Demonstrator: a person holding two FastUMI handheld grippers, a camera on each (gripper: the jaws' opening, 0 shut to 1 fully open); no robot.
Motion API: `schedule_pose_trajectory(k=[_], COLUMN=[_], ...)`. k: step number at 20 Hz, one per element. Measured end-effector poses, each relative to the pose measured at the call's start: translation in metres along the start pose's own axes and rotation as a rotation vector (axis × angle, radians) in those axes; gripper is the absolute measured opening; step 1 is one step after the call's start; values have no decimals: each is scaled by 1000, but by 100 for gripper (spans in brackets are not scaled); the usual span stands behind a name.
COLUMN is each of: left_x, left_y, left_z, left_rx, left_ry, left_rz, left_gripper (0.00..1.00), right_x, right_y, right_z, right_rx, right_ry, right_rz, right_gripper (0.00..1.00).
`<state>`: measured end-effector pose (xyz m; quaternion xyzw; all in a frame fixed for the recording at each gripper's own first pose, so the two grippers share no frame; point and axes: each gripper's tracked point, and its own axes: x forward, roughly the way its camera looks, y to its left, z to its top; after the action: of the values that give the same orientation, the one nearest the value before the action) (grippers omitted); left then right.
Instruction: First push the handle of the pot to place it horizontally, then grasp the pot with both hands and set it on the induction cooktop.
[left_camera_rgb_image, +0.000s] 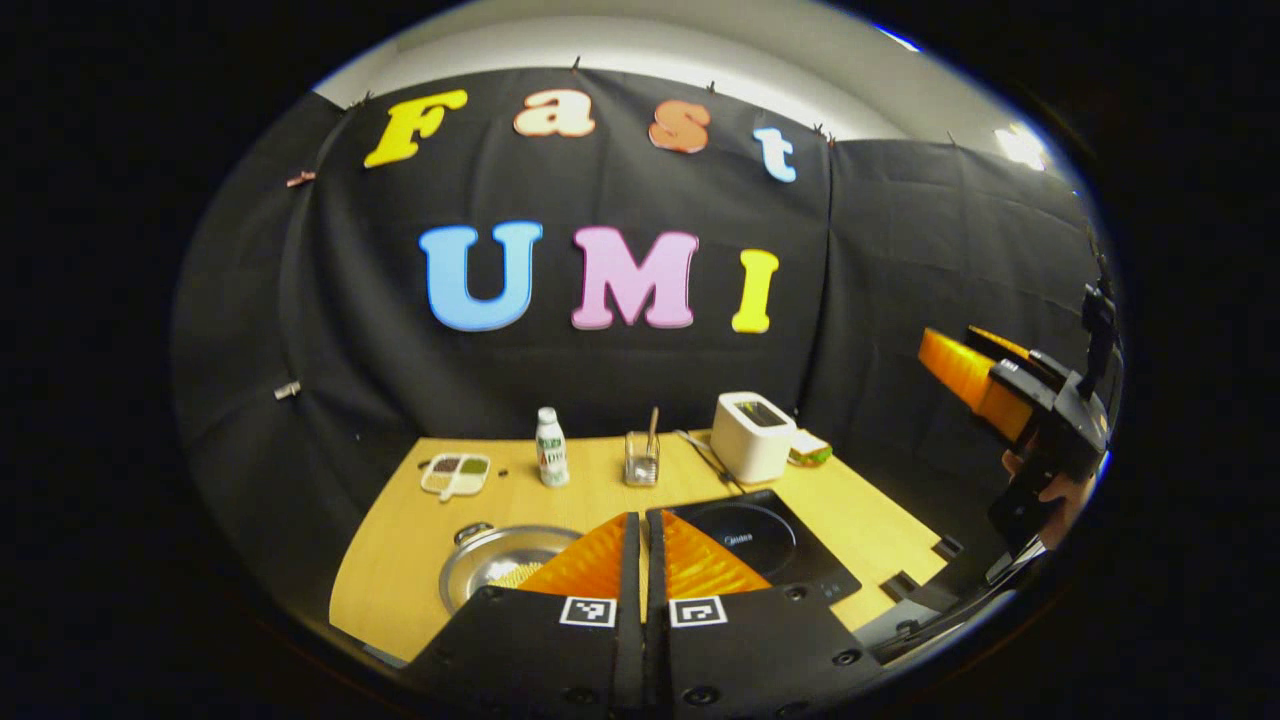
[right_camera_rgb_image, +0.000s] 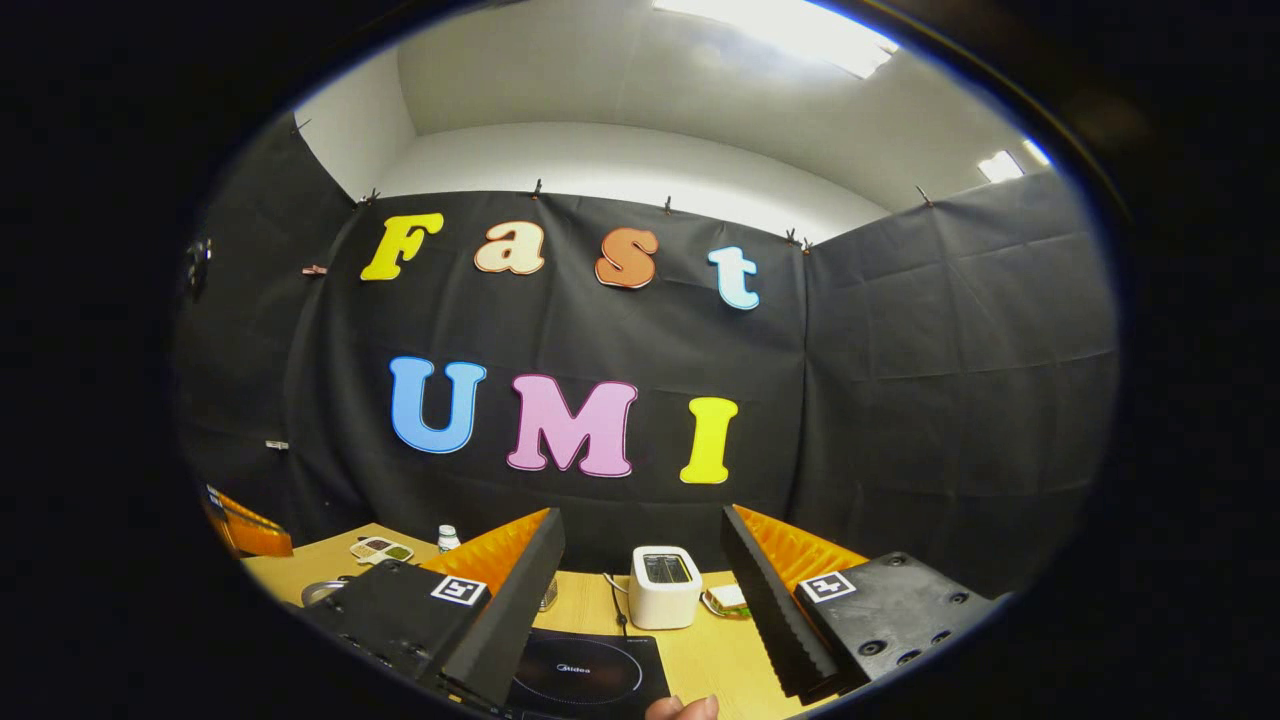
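We see the left tool (left_camera_rgb_image: 641, 560) with its fingers together, partly hiding the steel pot (left_camera_rgb_image: 495, 570) on the worktop (left_camera_rgb_image: 400, 540) beside the induction cooktop (left_camera_rgb_image: 760, 545). The right tool (right_camera_rgb_image: 640, 590) stands wide apart, its fingers cutting off the cooktop.

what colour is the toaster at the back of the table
White toaster, with a dark slot on top; it shows best in the left gripper view.

Left tool (left_camera_rgb_image: 642, 560) & right tool (right_camera_rgb_image: 640, 600): black screwed housings w/ square markers
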<state>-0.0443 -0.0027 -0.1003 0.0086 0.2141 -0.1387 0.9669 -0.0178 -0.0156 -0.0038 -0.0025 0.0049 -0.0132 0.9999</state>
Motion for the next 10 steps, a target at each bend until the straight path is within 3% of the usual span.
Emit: schedule_pose_trajectory(k=[10], left_x=[12], left_y=[17], left_z=[-167], left_rx=[-100], left_ry=[648], left_rz=[-80], left_gripper=[5], right_x=[0], right_y=[-15], right_z=[-3], right_rx=[-22], right_ry=[8], right_rz=[-21], right_gripper=[97])
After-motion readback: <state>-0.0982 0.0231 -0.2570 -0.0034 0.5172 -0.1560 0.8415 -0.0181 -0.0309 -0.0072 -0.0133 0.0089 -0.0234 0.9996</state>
